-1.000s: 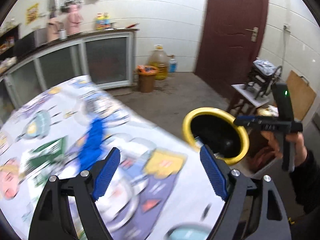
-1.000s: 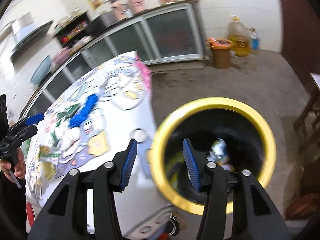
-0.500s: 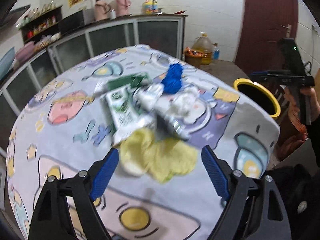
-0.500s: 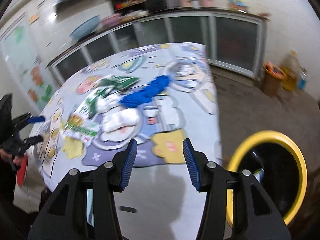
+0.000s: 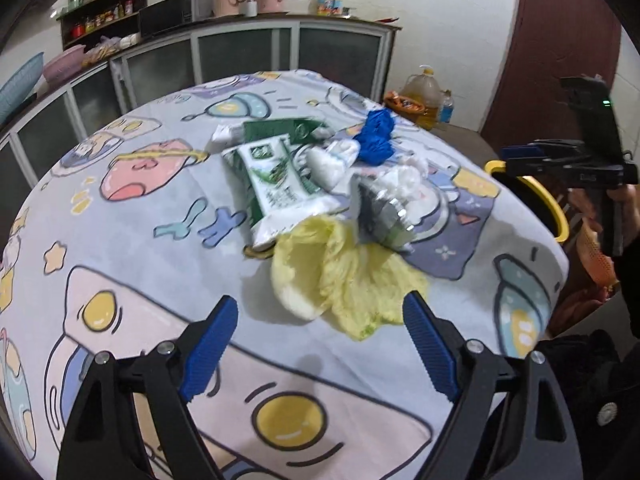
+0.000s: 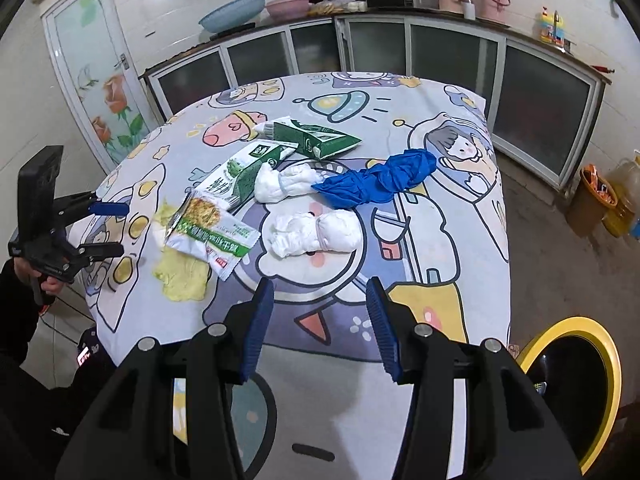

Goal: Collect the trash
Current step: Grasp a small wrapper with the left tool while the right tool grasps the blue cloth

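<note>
Trash lies in a heap on the cartoon tablecloth (image 5: 120, 248): a yellow crumpled bag (image 5: 344, 280), a green-white snack packet (image 5: 276, 184), a silver foil packet (image 5: 380, 212), a green carton (image 6: 320, 138), white wads (image 6: 316, 234) and a blue crumpled bag (image 6: 380, 182). My left gripper (image 5: 320, 344) is open and empty, just short of the yellow bag (image 6: 180, 272). My right gripper (image 6: 320, 320) is open and empty, near the white wads. The yellow-rimmed black bin (image 6: 576, 384) stands on the floor beside the table (image 5: 532, 200).
Glass-front cabinets (image 6: 440, 56) with flasks and basins run behind the table. An orange bucket (image 6: 592, 192) and oil jugs (image 5: 424, 96) stand on the floor by the dark red door (image 5: 552, 52). The table edge drops off near the bin.
Both grippers swung from the bin back over the table. The left gripper moved closer to the yellow bag. The right gripper now faces the white wads, with the bin at its lower right.
</note>
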The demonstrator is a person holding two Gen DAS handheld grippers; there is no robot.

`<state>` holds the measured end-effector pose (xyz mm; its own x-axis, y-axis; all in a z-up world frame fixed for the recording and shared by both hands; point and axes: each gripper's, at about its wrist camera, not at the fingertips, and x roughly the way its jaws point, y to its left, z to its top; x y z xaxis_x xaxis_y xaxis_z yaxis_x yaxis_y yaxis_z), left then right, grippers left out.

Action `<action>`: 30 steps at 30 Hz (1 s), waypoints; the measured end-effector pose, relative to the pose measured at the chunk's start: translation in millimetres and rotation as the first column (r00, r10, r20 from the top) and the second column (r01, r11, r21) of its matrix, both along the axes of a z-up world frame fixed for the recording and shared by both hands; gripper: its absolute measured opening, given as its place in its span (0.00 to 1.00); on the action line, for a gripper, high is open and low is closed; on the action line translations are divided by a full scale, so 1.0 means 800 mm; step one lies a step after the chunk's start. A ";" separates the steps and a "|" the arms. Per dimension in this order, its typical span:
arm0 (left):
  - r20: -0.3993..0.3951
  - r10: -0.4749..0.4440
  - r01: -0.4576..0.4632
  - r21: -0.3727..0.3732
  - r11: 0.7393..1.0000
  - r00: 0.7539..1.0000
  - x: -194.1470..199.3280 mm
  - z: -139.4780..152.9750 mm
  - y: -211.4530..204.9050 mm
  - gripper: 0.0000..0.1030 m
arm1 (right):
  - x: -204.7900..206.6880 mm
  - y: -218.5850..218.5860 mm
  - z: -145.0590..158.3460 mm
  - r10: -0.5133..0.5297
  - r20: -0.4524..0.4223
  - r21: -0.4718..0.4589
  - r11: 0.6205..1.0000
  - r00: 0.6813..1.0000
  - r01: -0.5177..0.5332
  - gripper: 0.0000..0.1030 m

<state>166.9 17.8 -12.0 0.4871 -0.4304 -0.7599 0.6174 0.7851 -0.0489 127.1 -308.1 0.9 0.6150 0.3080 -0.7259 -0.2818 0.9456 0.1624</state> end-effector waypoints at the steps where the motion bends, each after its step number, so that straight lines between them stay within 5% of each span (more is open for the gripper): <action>1: 0.006 -0.009 0.010 -0.008 1.000 1.000 0.000 0.005 -0.005 0.79 | 0.003 0.000 -0.001 -0.004 0.000 -0.001 1.000 1.000 0.004 0.45; 12: 0.017 -0.094 0.095 -0.074 0.993 0.995 0.018 0.027 -0.078 0.79 | 0.083 -0.036 -0.010 -0.064 -0.062 0.158 0.985 0.996 0.073 0.46; 30: -0.059 -0.065 0.062 -0.043 0.997 0.996 0.075 0.008 -0.117 0.79 | 0.230 -0.087 -0.059 -0.267 -0.129 0.192 0.938 0.955 0.288 0.46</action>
